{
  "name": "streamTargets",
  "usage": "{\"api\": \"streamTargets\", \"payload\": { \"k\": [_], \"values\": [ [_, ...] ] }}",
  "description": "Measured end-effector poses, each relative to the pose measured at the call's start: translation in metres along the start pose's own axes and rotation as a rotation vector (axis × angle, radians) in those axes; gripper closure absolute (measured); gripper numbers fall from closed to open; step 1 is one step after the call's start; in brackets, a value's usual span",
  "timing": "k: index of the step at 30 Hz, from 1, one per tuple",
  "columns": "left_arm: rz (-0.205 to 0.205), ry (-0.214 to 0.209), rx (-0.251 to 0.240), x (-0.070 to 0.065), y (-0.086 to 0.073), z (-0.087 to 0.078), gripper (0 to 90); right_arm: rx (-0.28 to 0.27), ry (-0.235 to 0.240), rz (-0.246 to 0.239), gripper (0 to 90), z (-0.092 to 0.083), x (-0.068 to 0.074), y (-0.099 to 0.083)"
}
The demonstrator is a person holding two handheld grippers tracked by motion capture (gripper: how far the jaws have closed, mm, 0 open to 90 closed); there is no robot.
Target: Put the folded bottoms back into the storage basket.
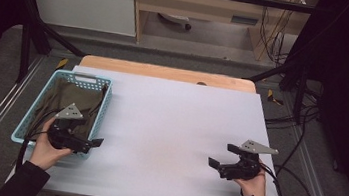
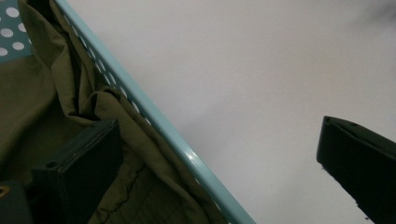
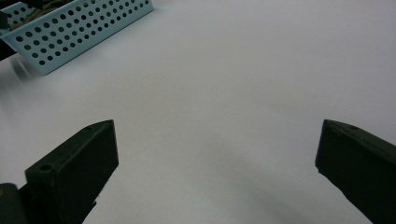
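Left gripper (image 1: 87,143) hovering at the basket (image 1: 35,106), cloth (image 1: 69,97) not yet picked up.
Olive cloth is lying bunched inside the basket; left fingers (image 2: 88,163) are gaping wide across the rim, gripping nothing. Right gripper (image 1: 219,162) is waiting wide open, empty, over bare surface (image 1: 169,127). Lifting out appears entirely left to do.

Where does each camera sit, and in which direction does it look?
High view: above the person's side, looking forward and down on the white table; both hands and the left gripper and right gripper show.
Left gripper view: rides the left gripper, open fingers straddling the blue basket rim, one above the olive cloth.
Right gripper view: rides the right gripper, open fingers, looking across the table.
All three views share the basket.
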State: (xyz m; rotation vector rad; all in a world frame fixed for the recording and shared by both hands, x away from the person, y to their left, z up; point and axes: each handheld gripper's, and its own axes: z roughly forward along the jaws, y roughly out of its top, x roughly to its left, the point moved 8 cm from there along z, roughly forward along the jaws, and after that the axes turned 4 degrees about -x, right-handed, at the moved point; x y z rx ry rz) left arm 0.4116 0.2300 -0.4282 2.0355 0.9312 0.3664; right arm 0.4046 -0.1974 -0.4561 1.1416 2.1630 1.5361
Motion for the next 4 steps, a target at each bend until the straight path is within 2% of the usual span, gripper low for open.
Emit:
{"api": "streamTargets", "payload": {
  "k": [4],
  "values": [
    [0.006,-0.004,0.005,-0.0027,-0.0016,0.0014,0.2,-0.006,0.002,-0.001,0.0,-0.001,0.0007,0.0003]
  ]
}}
